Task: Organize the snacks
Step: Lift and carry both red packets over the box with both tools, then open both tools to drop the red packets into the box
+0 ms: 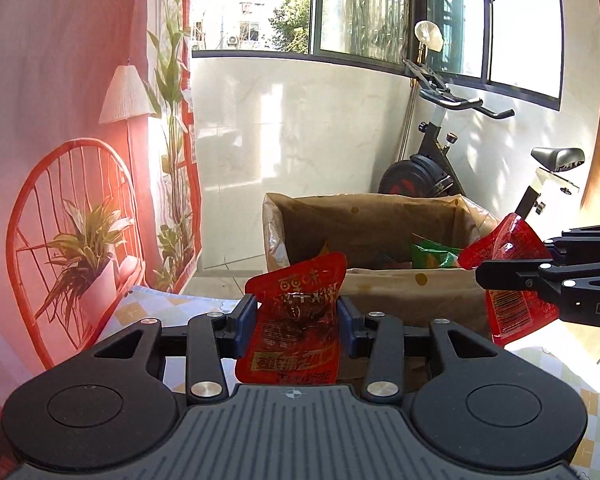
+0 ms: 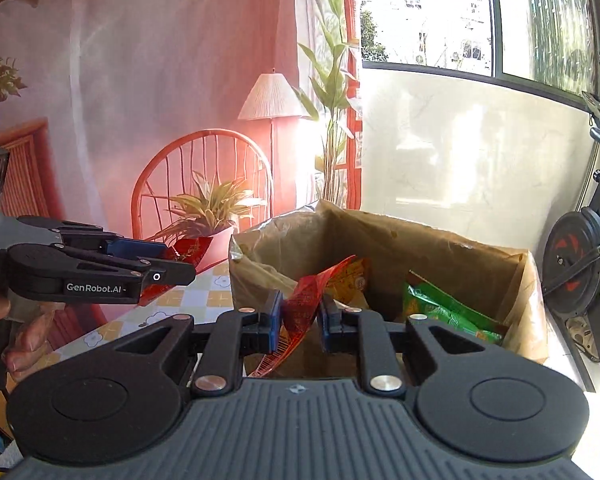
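My left gripper is shut on a red snack packet and holds it upright in front of a brown paper bag. My right gripper is shut on another red snack packet, twisted edge-on, just over the bag's near rim. In the left wrist view the right gripper comes in from the right with its red packet by the bag's right edge. In the right wrist view the left gripper shows at the left with its packet. A green snack packet lies inside the bag.
The bag stands on a table with a yellow-and-white checked cloth. An exercise bike stands behind the bag by the window wall. A printed backdrop with a red chair and a lamp hangs at the left.
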The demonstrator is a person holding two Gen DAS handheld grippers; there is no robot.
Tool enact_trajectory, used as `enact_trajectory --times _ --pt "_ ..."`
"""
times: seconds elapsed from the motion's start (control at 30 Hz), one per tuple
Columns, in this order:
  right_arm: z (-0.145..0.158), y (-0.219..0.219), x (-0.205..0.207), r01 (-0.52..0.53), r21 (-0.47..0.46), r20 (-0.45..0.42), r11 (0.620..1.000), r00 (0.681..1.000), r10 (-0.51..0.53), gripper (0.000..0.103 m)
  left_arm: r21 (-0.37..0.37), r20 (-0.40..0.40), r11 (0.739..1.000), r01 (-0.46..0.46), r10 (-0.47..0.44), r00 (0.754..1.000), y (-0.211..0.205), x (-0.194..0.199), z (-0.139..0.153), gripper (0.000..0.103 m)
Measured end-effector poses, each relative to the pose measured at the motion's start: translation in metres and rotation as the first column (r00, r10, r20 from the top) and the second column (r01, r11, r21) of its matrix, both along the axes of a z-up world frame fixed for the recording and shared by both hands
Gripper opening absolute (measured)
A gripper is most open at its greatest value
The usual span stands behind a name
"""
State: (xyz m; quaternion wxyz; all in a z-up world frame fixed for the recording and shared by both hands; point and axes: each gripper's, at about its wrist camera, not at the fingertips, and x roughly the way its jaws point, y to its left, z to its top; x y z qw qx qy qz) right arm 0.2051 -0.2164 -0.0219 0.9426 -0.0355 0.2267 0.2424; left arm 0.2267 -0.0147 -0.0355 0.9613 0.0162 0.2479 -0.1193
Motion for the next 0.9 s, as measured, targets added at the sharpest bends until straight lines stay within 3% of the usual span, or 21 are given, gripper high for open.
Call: enact_trajectory --times 0.23,0.5,0.9 --pt "0.018 -0.005 0.036 0.042 -0.036 0.050 0.998 0.998 -0.040 0.020 -0.006 0.042 1.000 0.029 -0.028 0.999 -0.014 0.028 0.022 0.045" --pt "0.008 -0.013 0.082 0.098 -0.070 0.075 0.993 0.993 -0.093 0.020 -0.007 0.048 0.998 0.064 -0.064 0.997 -0.043 0.076 0.026 0.045" --pt "-0.031 -0.011 0.118 0.113 -0.060 -0.047 0.992 0.992 -0.116 0.021 -0.016 -0.098 0.998 0.059 -0.060 0.993 -0.062 0.129 -0.012 0.050"
